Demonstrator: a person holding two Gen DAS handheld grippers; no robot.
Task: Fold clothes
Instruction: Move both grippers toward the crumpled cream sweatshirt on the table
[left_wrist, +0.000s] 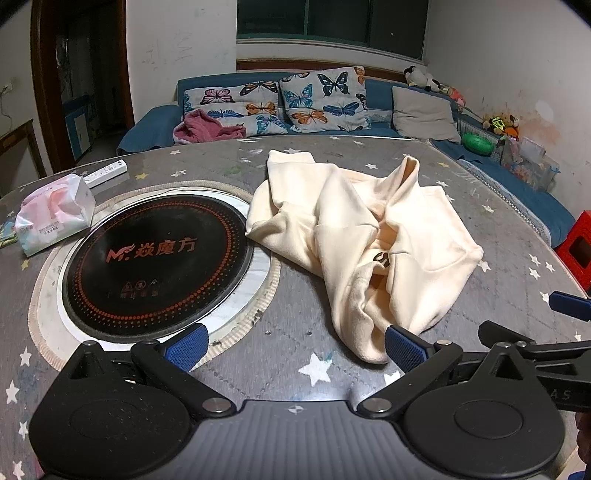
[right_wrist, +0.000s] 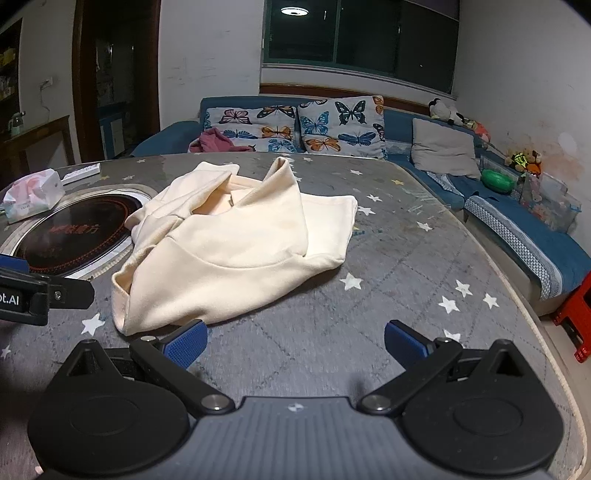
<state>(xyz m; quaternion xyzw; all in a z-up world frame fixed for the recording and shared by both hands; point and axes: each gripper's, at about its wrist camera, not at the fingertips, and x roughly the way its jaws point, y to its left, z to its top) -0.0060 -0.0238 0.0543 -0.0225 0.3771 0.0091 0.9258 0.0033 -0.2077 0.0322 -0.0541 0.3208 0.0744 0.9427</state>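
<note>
In the left wrist view the left tongs (left_wrist: 295, 349) gape empty just short of a crumpled cream garment (left_wrist: 369, 240) lying beside the round cooktop (left_wrist: 159, 266) on the table (left_wrist: 295, 369). In the right wrist view the right tongs (right_wrist: 295, 343) are likewise spread, gripping nothing, so folding looks unstarted: 0 folds made.

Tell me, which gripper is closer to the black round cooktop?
Left. The left gripper sits just in front of the black round cooktop; the right gripper is farther right, past the crumpled cream garment.
</note>
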